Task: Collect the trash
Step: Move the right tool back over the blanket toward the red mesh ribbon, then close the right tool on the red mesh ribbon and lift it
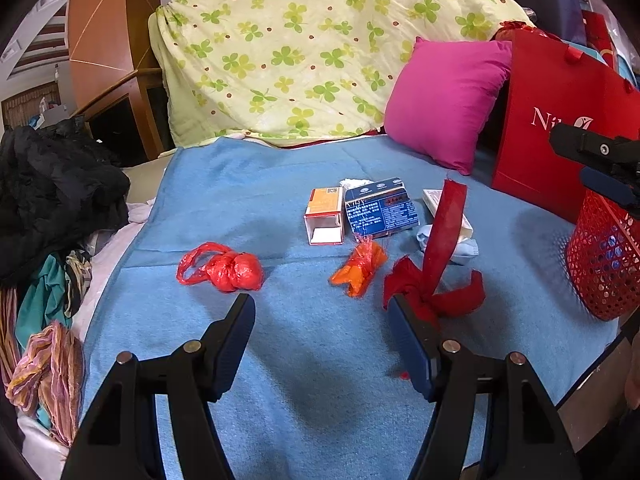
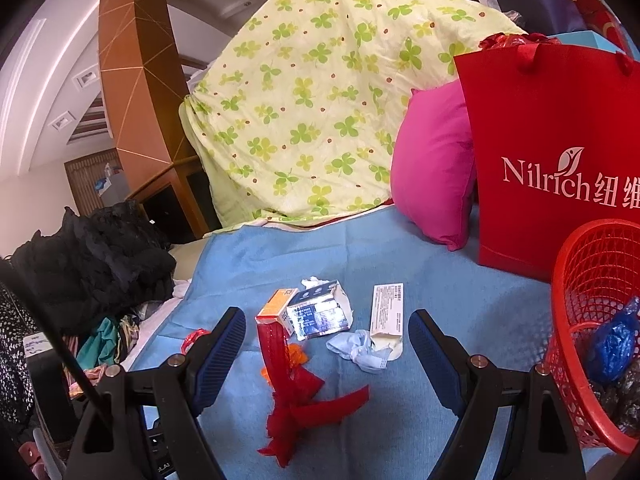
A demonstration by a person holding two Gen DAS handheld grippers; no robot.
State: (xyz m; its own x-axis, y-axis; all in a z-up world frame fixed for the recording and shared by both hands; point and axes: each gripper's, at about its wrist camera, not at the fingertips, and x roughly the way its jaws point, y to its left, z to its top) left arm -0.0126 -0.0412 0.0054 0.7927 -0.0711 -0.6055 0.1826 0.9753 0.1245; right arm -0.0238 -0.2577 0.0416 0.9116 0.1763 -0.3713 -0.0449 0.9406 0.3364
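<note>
We are working on trash scattered over the blue blanket (image 1: 280, 360) on the bed: a red ribbon bow (image 1: 434, 276), a knotted red plastic bag (image 1: 224, 266), an orange wrapper (image 1: 360, 266), opened cartons (image 1: 380, 210) and a crumpled tissue (image 2: 360, 350). We are holding the left gripper (image 1: 320, 312) low with its jaws apart, one finger touching the bow, likely lining up a pick. The right gripper (image 2: 328, 332) is hovering, jaws apart and empty. The red basket (image 2: 592, 280) is sitting near the right, already holding some scraps, handy for drops.
</note>
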